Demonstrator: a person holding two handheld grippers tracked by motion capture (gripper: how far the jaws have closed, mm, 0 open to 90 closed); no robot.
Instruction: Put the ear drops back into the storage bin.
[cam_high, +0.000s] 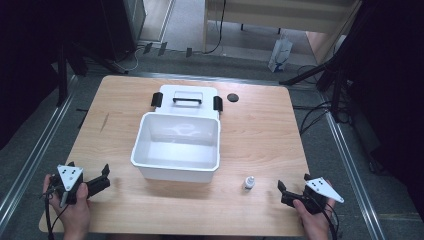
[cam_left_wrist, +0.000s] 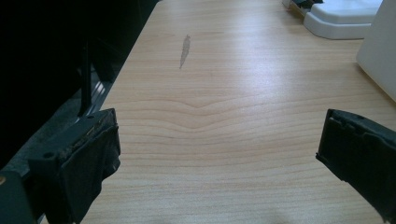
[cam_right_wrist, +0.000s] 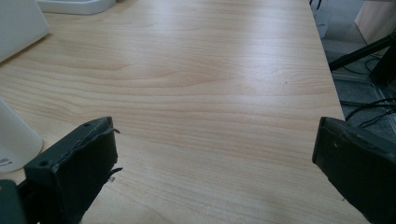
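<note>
The left gripper (cam_high: 102, 177) rests at the table's 8 o'clock corner, held in the left hand (cam_high: 75, 212), its jaws spread wide with only bare wood between them. The right gripper (cam_high: 294, 186) sits at the 4 o'clock corner in the right hand (cam_high: 312, 220), its jaws likewise wide apart and holding nothing.

The table (cam_high: 260, 130) is light wood. At its centre stands an open white bin (cam_high: 177, 145), from the left gripper toward 2 o'clock and from the right gripper toward 10 o'clock. Touching the bin's 12 o'clock side lies its lid (cam_high: 187, 100), flat, with a black handle and black clips. A small white bottle (cam_high: 248, 182) stands upright near the right gripper, at its 9 o'clock, well apart from the left one. A black disc (cam_high: 232, 97) lies at the lid's 3 o'clock
</note>
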